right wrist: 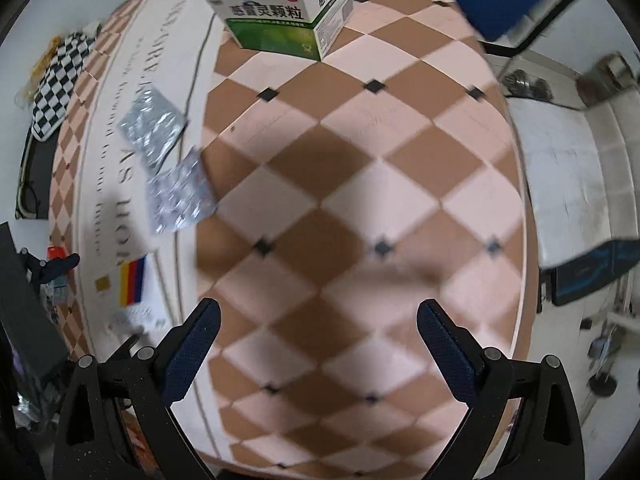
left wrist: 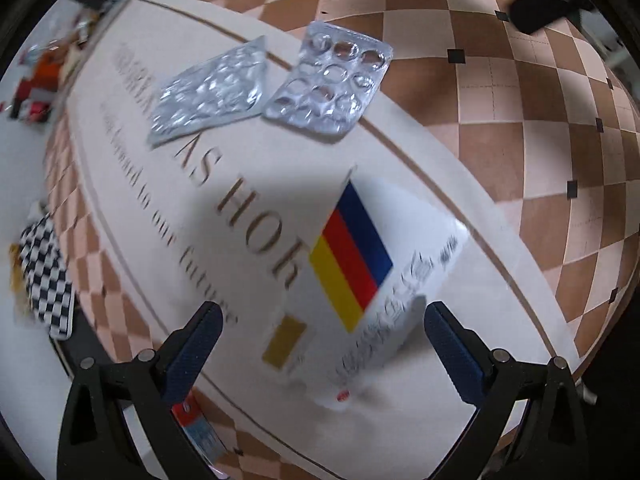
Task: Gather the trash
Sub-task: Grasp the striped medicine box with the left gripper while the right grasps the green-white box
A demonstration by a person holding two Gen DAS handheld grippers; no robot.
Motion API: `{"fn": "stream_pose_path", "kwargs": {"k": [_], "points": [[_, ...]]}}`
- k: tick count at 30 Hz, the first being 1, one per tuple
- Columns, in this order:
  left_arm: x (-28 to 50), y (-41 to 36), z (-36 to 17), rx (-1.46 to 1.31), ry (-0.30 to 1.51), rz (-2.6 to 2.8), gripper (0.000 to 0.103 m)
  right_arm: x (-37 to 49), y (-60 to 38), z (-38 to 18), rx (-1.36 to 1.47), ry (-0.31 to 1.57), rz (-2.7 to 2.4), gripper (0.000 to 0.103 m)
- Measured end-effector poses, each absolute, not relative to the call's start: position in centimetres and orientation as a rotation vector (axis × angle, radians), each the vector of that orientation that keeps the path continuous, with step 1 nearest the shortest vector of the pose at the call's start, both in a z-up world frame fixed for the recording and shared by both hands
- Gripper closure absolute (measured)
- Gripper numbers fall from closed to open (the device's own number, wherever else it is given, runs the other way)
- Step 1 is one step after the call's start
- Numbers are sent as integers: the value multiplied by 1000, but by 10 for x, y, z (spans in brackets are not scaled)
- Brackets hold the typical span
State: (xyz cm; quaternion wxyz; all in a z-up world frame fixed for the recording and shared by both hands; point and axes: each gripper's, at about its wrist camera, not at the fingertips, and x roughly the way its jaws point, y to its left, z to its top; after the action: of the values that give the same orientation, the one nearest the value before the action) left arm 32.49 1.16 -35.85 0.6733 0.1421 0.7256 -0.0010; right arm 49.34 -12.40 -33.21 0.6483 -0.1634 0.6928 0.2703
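A white medicine box with blue, red and yellow stripes (left wrist: 360, 272) lies on the table just ahead of my open left gripper (left wrist: 322, 344), between its spread jaws but untouched. Two empty silver blister packs (left wrist: 212, 88) (left wrist: 328, 84) lie beyond it. In the right wrist view my right gripper (right wrist: 318, 344) is open and empty above the checkered tablecloth (right wrist: 360, 184). A green and white medicine box (right wrist: 284, 12) stands at the far edge. The blister packs (right wrist: 154, 128) (right wrist: 180, 196) and striped box (right wrist: 132, 284) lie to the left, near the left gripper (right wrist: 60, 266).
A black-and-white checked cloth (left wrist: 44, 276) hangs off the table's left side. A small red-topped item (left wrist: 196, 424) lies under the left finger. White and blue furniture (right wrist: 568, 184) stands beyond the table's right edge.
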Motion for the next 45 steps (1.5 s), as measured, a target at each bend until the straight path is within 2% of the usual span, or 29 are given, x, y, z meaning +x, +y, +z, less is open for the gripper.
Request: {"fn": "stream_pose_path", "kwargs": {"k": [6, 13, 15, 16, 21, 26, 31, 36, 38, 45], "points": [[341, 9, -370, 277, 1702, -121, 0, 534, -112, -344, -304, 1603, 638, 3], [346, -1, -381, 202, 1705, -111, 1, 581, -105, -318, -60, 1516, 630, 3], [340, -1, -378, 161, 1691, -101, 6, 589, -97, -309, -15, 1494, 626, 3], [336, -2, -378, 133, 1689, -100, 11, 593, -95, -306, 5, 1486, 622, 3], [314, 20, -373, 40, 1665, -3, 13, 605, -68, -297, 53, 1469, 568, 3], [309, 69, -352, -149, 1594, 333, 13, 619, -51, -288, 83, 1441, 482, 3], [314, 133, -320, -397, 1411, 715, 14, 640, -30, -291, 86, 1432, 399, 3], [337, 162, -311, -415, 1322, 843, 14, 655, -7, -311, 31, 1480, 357, 3], [353, 171, -316, -405, 1315, 864, 15, 658, -1, -320, 29, 1504, 365, 0], [374, 158, -312, -432, 1292, 892, 15, 661, 30, -325, -40, 1561, 426, 0]]}}
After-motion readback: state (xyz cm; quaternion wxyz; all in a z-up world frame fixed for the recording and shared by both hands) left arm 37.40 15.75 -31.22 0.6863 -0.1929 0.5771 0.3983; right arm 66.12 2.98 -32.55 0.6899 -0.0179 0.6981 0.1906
